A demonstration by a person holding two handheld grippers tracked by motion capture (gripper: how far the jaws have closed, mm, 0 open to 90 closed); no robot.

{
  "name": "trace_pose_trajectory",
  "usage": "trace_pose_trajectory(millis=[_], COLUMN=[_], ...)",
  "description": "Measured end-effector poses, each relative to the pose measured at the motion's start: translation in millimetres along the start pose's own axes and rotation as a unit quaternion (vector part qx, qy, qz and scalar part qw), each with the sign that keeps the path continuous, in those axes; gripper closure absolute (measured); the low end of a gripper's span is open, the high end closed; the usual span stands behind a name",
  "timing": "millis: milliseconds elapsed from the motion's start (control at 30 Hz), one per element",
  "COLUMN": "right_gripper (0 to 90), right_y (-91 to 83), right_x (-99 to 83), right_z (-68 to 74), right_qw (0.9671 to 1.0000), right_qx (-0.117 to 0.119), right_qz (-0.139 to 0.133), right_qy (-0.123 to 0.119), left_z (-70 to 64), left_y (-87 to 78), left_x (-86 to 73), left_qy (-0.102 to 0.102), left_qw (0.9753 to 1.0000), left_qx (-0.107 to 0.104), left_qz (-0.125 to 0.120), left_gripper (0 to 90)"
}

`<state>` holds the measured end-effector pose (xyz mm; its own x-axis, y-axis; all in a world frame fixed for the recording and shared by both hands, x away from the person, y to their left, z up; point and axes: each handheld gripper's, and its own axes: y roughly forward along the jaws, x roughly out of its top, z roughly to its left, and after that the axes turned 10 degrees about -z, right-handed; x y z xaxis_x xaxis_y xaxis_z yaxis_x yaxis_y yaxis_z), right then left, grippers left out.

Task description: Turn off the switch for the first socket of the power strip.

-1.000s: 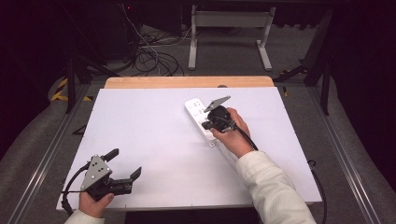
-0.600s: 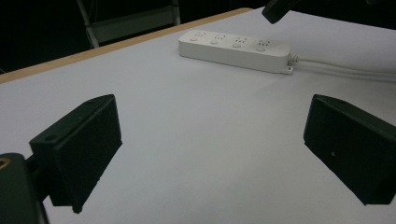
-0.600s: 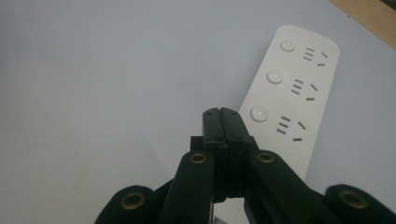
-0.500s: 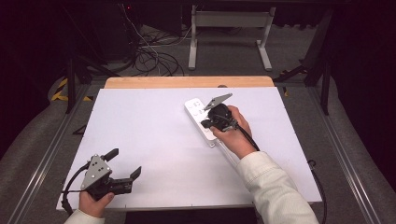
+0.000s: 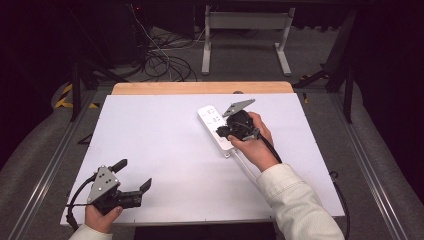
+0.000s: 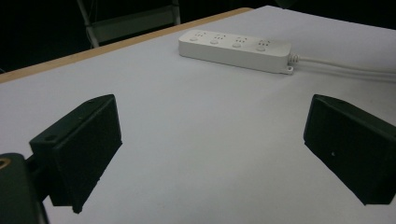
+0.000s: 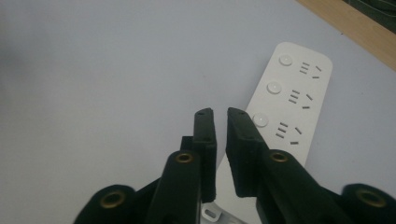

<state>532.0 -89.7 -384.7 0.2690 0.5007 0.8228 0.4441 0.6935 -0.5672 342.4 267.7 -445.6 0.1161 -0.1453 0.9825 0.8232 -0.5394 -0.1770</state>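
Observation:
A white power strip (image 5: 210, 117) lies slanted on the white table (image 5: 160, 135), right of the middle. Its row of sockets and round buttons faces up (image 7: 295, 95), and its white cord (image 5: 248, 171) runs toward the front. My right gripper (image 5: 222, 133) hovers low over the strip's near end. Its jaws are almost together (image 7: 220, 113) with nothing between them. Near the table's front left corner my left gripper (image 5: 133, 174) is held wide open and empty. It looks across bare table at the strip (image 6: 236, 48) and its cord (image 6: 346, 68).
A wooden strip (image 5: 200, 88) borders the table's far edge. Beyond it, on the dark floor, lie loose cables (image 5: 160, 62) and a metal stand (image 5: 245, 30). Metal rails run along both sides of the table.

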Motion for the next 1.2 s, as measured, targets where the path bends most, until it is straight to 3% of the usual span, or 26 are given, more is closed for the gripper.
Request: trace_pose_trajectory(millis=[300,467,900,1200], right_gripper=[48.5,39.1,32.1,29.1], right_y=[-26.9,-44.0,-79.9,-98.1], right_x=[-0.6,-5.7,-39.3,-65.1], right_z=[3.8,7.1,15.8,20.7], right_qw=[0.9987,0.9973,0.9922,0.9894], right_qx=[0.004,-0.002,-0.013,-0.020], right_qz=[-0.050,-0.073,-0.124,-0.144], right_qy=[-0.006,-0.006,0.007,0.007], left_z=[0.3,-0.8,-0.8,-1.2], left_y=[-0.3,0.0,0.1,0.3], left_x=[0.0,0.0,0.0,-0.1], left_qy=[0.004,0.000,0.002,0.001], left_qw=[1.0000,1.0000,1.0000,1.0000], left_qx=[0.001,-0.001,-0.001,-0.002], left_qz=[0.002,0.001,0.001,0.002], left_gripper=[4.3,4.3,4.3,4.3])
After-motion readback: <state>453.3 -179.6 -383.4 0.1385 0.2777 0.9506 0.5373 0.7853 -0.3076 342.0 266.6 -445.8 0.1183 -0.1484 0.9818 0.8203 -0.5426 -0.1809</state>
